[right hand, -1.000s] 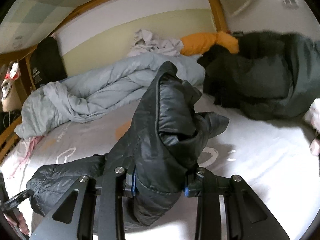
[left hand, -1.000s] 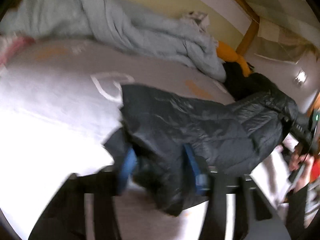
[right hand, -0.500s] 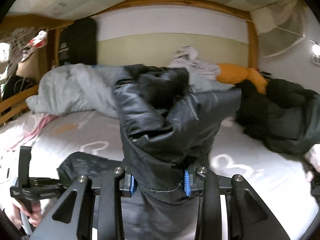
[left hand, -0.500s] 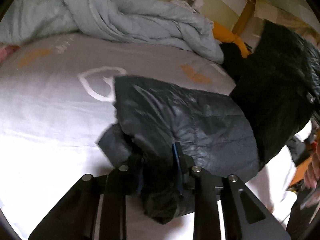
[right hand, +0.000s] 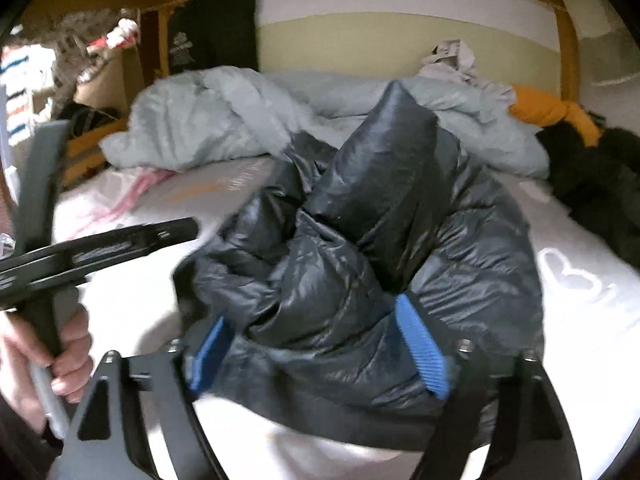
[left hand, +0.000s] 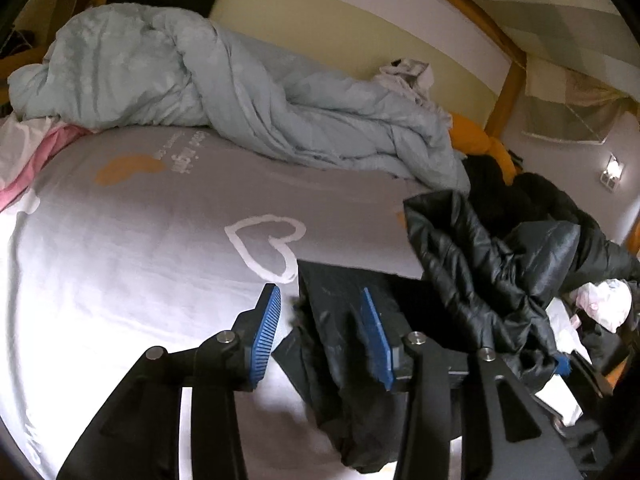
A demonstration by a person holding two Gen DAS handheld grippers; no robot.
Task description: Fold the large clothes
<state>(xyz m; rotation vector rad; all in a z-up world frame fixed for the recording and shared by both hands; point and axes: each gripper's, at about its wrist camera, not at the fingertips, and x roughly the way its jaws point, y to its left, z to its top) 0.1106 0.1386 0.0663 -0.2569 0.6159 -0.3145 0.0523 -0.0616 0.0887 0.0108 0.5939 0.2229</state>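
Note:
A black shiny puffer jacket [left hand: 472, 280] lies bunched on the white bed sheet [left hand: 120, 280]. My left gripper [left hand: 320, 332] is open, its blue pads [left hand: 266, 336] spread, with the jacket's edge lying loose between them. In the right wrist view the jacket [right hand: 360, 248] is heaped in front of my right gripper [right hand: 320, 344]. Its blue pads [right hand: 420, 344] stand wide apart around the jacket's lower fold, not pressing it. The left gripper's black body and the hand holding it [right hand: 48, 264] show at the left.
A light blue duvet [left hand: 240, 92] lies crumpled along the far side of the bed. An orange pillow [left hand: 480, 140] and another dark garment [left hand: 540, 200] sit at the far right. Pink cloth [left hand: 36, 152] lies at the left edge. A wooden bed frame [left hand: 504, 92] borders the wall.
Both grippers have opened and let go of the jacket. The right end of the jacket has been brought over towards the left end, and it now lies heaped on the sheet.

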